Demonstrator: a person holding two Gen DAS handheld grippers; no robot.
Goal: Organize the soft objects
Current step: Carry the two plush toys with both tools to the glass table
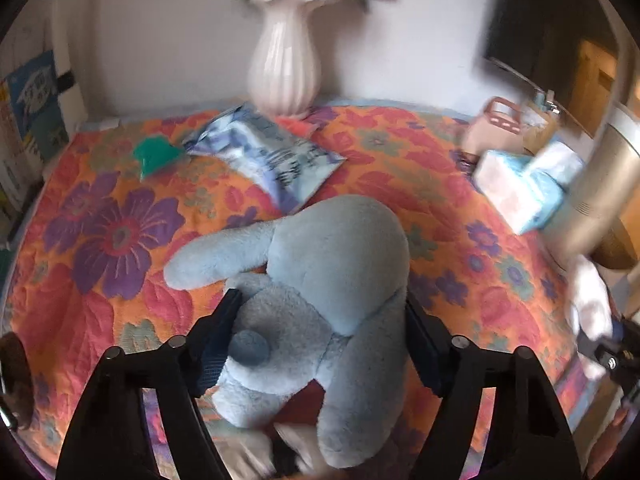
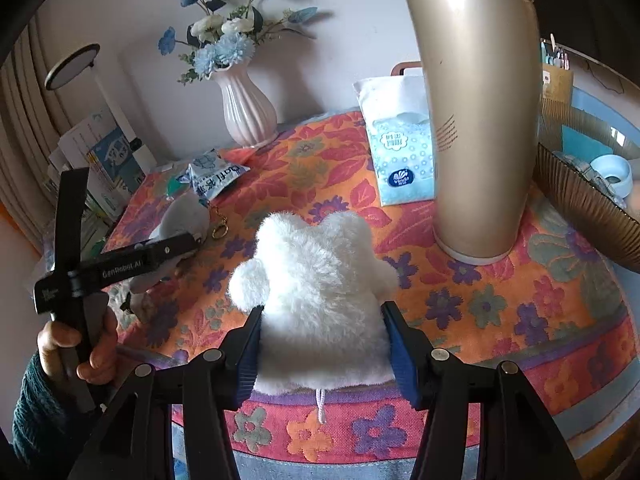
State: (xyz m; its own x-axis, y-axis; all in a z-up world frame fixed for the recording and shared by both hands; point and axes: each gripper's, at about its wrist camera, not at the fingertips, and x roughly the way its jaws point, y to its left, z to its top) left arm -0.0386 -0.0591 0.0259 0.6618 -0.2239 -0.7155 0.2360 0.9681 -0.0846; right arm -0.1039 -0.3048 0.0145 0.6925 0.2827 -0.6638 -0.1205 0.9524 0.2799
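Left wrist view: left gripper (image 1: 320, 344) clamps blue plush (image 1: 320, 300) between jaws; right gripper (image 2: 322, 344) clamps white plush (image 2: 316, 288); neither appears placed yet.

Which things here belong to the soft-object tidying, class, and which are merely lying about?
Part of the job:
blue plush toy, in the left gripper
white plush toy, in the right gripper

Lying about:
vase
tissue pack
gold cylinder
snack packet

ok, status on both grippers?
Left gripper shut on blue plush. Right gripper shut on white plush. Gold canister close ahead-right of the white one.
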